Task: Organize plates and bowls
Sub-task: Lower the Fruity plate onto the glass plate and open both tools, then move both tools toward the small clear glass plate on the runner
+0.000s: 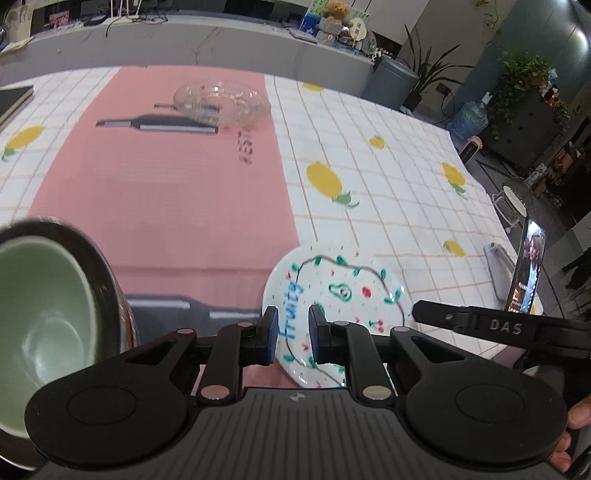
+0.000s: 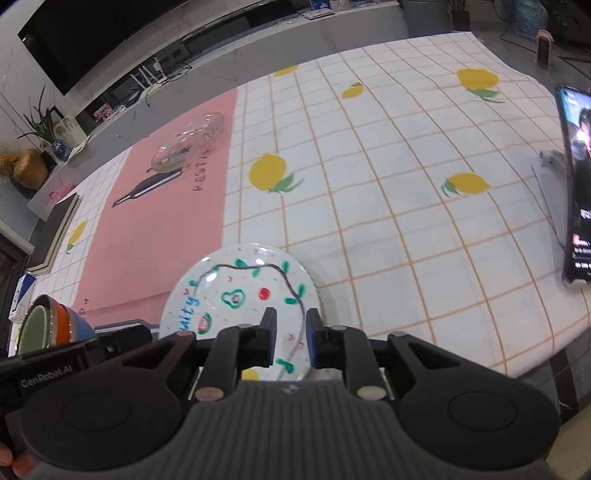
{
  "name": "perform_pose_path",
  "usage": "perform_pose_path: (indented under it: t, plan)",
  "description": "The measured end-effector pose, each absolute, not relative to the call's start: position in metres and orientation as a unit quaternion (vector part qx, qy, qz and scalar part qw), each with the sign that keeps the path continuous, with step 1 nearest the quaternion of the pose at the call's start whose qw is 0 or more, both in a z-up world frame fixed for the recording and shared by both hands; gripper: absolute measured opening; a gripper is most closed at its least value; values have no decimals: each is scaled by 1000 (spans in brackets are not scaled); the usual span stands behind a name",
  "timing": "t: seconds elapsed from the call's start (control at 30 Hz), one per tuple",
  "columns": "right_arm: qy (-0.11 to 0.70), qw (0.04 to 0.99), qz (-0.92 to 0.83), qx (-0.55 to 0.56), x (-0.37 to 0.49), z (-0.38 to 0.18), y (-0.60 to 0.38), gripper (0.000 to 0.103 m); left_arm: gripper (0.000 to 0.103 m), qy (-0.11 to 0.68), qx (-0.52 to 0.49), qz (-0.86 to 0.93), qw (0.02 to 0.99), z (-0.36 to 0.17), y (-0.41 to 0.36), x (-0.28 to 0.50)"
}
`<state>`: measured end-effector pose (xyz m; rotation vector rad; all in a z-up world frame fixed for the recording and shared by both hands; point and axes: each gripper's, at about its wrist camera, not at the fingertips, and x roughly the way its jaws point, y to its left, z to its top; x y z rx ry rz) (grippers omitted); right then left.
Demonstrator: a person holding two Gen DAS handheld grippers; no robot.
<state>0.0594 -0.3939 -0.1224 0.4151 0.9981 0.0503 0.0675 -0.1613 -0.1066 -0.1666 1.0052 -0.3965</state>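
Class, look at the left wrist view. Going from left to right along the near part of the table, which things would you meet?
Stacked bowls with a green one inside → left claw → painted plate → right claw's black arm → phone standing upright.

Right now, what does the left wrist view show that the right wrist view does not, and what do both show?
Only the left wrist view shows the inside of the green bowl, the teddy bear on the far counter and the right gripper's side.

Only the right wrist view shows the orange and blue bowls nested under the green one, and the big dark screen.

Both show the painted plate under the fingers, the clear bowl on the pink mat, and the phone.
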Motion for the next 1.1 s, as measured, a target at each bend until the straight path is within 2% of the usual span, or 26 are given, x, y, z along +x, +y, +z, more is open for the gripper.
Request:
perform_pose_path:
  t: [0.33,0.43,0.53,0.8,1.1]
  plan:
    - [464,863,51,193,94,-107,-375,18,19,477,-106,-169,856,-81,-145,98]
    - [461,864,58,196,109,-103,-370,24,21,474,-107,-163,859,-76,-140,108]
    - [458,865,63,197,124,-100,-366,24,22,471,-105,-159,861,-69,-136,120]
    - [445,865,65,224,169,-102,-360,29,35,451,-130,-147,871,-53,-125,161]
    - [450,856,71,245,229,-118,-354,30,35,459,-143,-132,867,-56,-104,231]
